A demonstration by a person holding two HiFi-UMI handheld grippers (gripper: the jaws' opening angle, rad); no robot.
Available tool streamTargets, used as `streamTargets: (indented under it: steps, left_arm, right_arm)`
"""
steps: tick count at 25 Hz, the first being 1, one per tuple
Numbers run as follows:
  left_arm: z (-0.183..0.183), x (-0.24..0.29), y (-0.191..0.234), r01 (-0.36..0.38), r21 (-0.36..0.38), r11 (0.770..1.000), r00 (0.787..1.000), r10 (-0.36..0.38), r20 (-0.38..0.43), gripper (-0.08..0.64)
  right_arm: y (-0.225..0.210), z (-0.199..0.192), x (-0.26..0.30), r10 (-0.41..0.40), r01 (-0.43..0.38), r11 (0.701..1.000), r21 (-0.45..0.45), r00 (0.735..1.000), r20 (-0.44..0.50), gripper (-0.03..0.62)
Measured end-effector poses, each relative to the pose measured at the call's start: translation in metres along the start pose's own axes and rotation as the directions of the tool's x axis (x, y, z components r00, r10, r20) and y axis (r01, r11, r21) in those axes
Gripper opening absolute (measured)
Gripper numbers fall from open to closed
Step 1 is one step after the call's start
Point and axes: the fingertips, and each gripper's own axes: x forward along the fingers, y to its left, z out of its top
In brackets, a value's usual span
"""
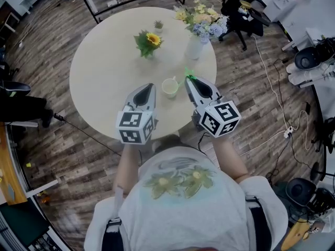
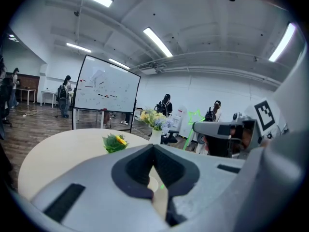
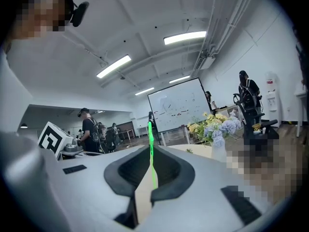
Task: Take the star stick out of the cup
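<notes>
A pale cup (image 1: 170, 87) stands on the round cream table (image 1: 104, 72), between my two grippers. My right gripper (image 1: 190, 80) sits just right of the cup, shut on a thin green stick (image 3: 151, 151) that rises between its jaws. The stick's green star (image 1: 188, 72) shows above the gripper's tip, and its outline (image 2: 195, 116) also appears in the left gripper view. The stick's lower end is hidden. My left gripper (image 1: 148, 86) rests left of the cup, apart from it, its jaws closed with nothing between them (image 2: 154, 178).
A small sunflower pot (image 1: 148, 42), a tiny plant (image 1: 158, 24) and a white vase of mixed flowers (image 1: 201, 25) stand on the table's far half. Office chairs (image 1: 238, 9) and floor cables (image 1: 272, 82) lie to the right. People and a whiteboard (image 2: 106, 93) stand beyond.
</notes>
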Motion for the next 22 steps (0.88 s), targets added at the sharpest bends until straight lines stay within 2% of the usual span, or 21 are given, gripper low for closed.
streamTargets:
  steps: [22]
  left_arm:
    - [-0.013, -0.006, -0.02, 0.027, 0.007, 1.0, 1.0, -0.027, -0.016, 0.003]
  right_arm:
    - [0.027, -0.037, -0.009, 0.015, -0.016, 1.0, -0.01, 0.996, -0.084, 0.032]
